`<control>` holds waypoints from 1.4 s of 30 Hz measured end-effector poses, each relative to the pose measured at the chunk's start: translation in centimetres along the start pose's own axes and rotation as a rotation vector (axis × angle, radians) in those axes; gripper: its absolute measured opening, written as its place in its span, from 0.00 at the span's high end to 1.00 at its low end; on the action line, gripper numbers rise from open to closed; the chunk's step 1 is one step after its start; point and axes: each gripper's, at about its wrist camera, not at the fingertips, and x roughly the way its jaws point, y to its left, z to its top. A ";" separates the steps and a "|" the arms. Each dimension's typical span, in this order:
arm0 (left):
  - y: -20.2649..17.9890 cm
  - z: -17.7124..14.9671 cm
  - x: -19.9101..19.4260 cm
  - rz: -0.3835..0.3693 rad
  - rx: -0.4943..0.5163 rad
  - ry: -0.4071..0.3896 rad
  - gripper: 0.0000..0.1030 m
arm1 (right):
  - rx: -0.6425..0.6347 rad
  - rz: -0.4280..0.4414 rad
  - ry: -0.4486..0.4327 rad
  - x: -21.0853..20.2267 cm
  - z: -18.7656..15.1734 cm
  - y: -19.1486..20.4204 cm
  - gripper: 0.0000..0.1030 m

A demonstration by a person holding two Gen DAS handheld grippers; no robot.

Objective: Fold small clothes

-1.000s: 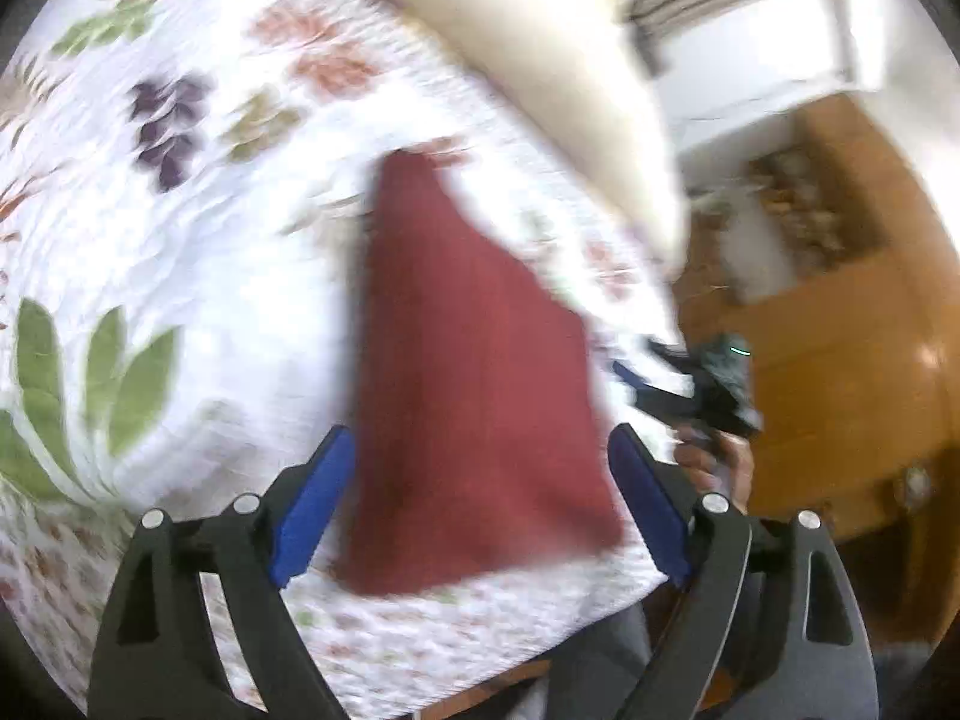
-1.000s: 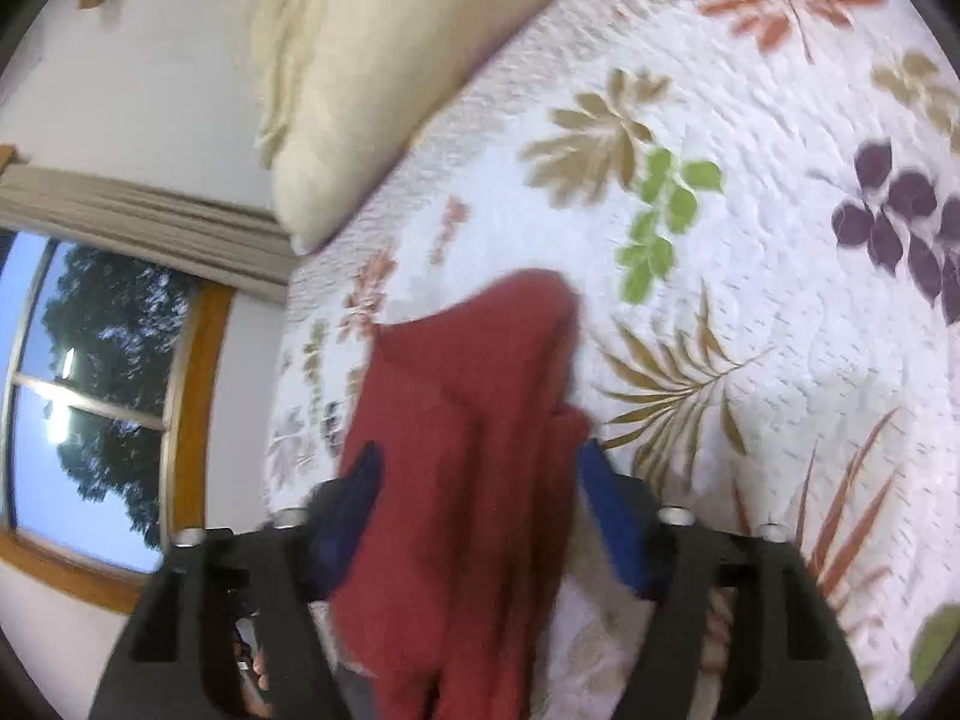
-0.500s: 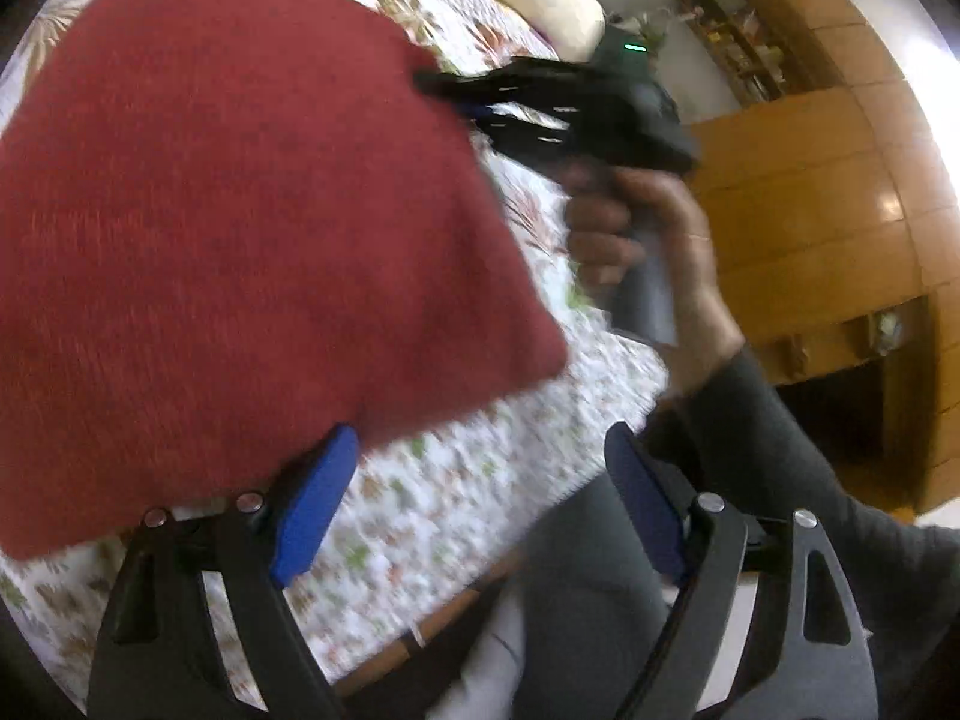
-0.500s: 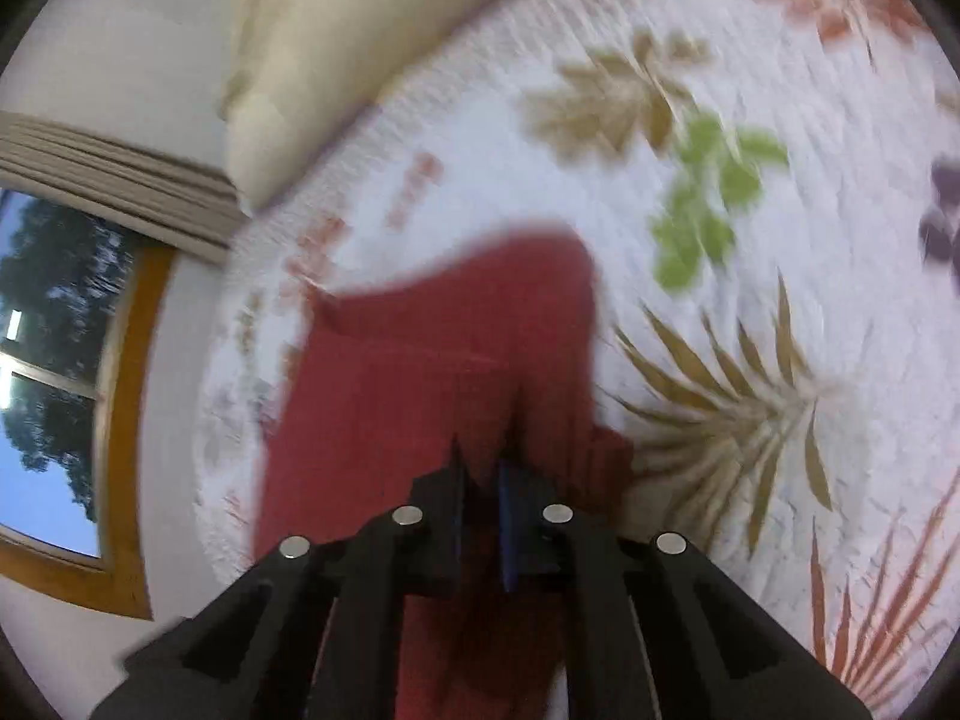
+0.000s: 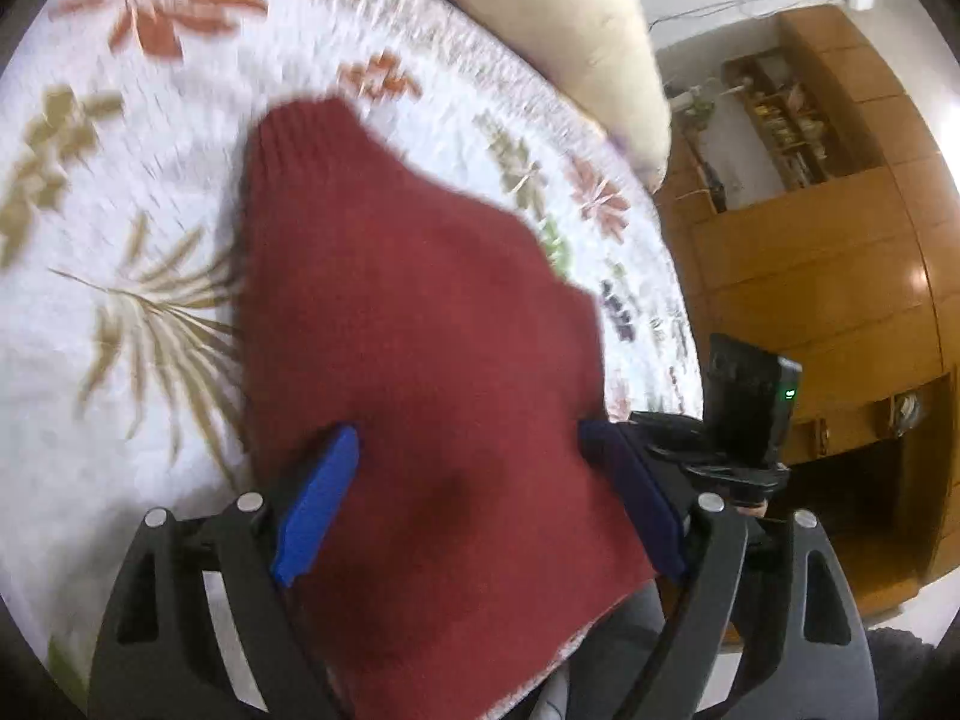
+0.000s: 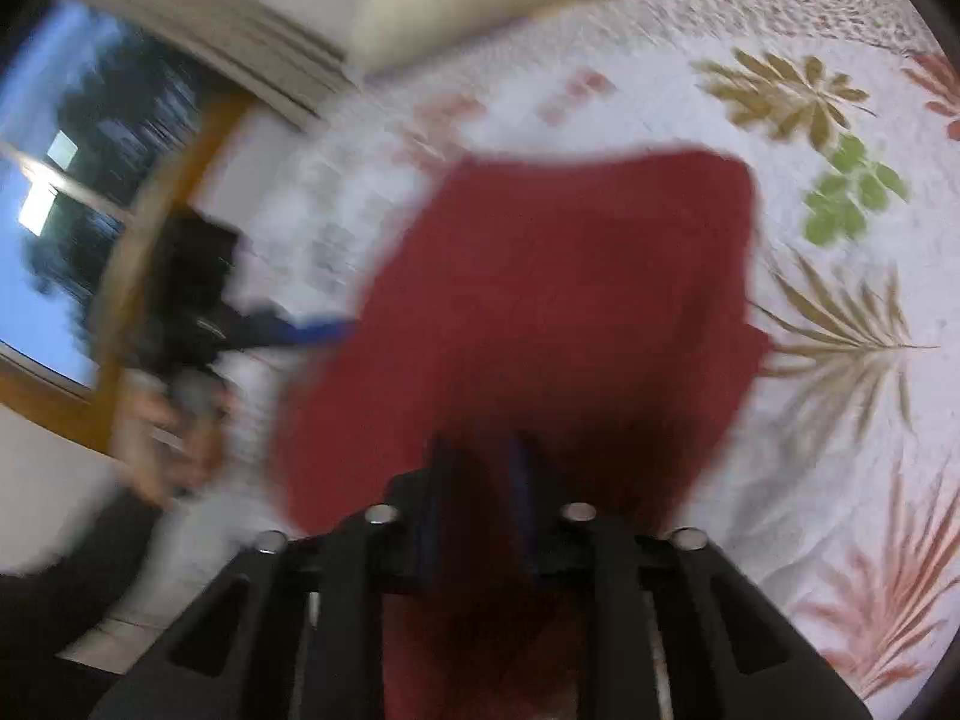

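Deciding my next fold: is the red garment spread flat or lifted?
Partly lifted. The right gripper is shut on the red garment's near edge; the far end lies on the bedspread.

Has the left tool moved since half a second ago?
Yes. The left tool has swung from the bed's edge back over the dark red knitted garment, toward the cream pillow.

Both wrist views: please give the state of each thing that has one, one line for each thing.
Red garment: lying on the bedspread, near edge gripped by the right gripper.
Left gripper: open, fingers on either side of the garment.
Right gripper: shut on the garment's near edge.
Bedspread: spread on the bed under the garment.
Pillow: lying at the far end, apart from the garment.
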 end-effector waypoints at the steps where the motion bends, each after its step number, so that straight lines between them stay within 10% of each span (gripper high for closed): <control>1: 0.1 0.1 0.2 0.001 0.001 0.000 0.19 | 0.027 0.000 0.001 0.5 0.1 -1.3 1.00; 9: -4.3 -4.2 -2.9 -0.008 0.136 -0.017 0.19 | -0.012 0.133 -0.041 -3.3 -2.5 2.1 0.96; 14: -1.5 -5.9 -0.2 0.086 0.091 0.031 0.36 | 0.040 0.067 0.019 0.4 -5.5 0.2 1.00; 20: -6.0 -10.0 -4.7 0.030 0.157 -0.031 0.24 | -0.031 0.061 -0.103 -4.8 -7.2 4.6 0.95; 24: -3.2 -13.7 -1.0 0.214 0.161 0.062 0.26 | -0.016 -0.092 -0.006 -1.5 -9.5 3.2 1.00; 27: -4.0 -14.5 -1.9 0.220 0.162 0.002 0.23 | -0.001 -0.087 -0.043 -1.5 -10.5 3.1 0.98; 31: -7.5 -16.5 -6.1 0.208 0.163 -0.116 0.02 | 0.012 -0.092 -0.147 -5.6 -12.0 5.9 0.58; 36: -13.1 -24.1 -12.2 0.528 0.255 -0.298 0.03 | -0.018 -0.329 -0.262 -9.3 -16.8 11.8 0.06; 39: -17.0 -28.8 -15.3 0.705 0.295 -0.401 0.03 | -0.045 -0.525 -0.323 -11.1 -20.7 16.2 0.04; 42: -19.9 -31.6 -17.6 0.728 0.286 -0.406 0.03 | -0.071 -0.671 -0.355 -13.3 -23.5 20.8 0.04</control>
